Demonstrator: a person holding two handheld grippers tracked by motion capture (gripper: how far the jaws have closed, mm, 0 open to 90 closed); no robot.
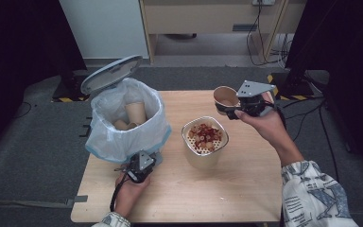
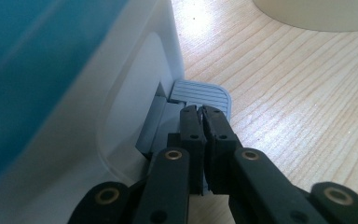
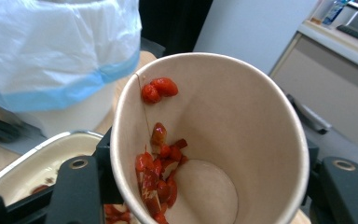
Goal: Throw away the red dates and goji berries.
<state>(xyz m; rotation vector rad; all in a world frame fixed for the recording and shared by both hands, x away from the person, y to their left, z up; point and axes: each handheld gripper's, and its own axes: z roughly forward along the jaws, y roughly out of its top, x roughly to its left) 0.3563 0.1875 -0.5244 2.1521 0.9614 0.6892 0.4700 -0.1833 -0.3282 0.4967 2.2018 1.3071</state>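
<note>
The right hand-held gripper (image 1: 236, 108) is clamping a paper cup (image 3: 214, 140), tilted, red scraps clinging inside; below it the strainer bowl (image 1: 204, 137) is already holding food. The left hand-held gripper (image 2: 200, 112), jaws closed together, is pressing the bin's pedal (image 2: 200, 95), lid (image 1: 111, 73) up; binning the cup remains

tabletop (image 1: 246, 189): pale wood grain
floor (image 1: 28, 142): grey carpet
cabinet (image 1: 208, 19): wooden, behind the tabletop
cables (image 1: 264, 42): black, beside the cabinet

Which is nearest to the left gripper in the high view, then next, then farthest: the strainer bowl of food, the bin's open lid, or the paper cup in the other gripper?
From the left gripper, at the bin's foot:
1. Strainer bowl, just to its right at mid-table.
2. Open lid, tilted up behind the bin.
3. Paper cup, held up at the far right by the right gripper.
</note>
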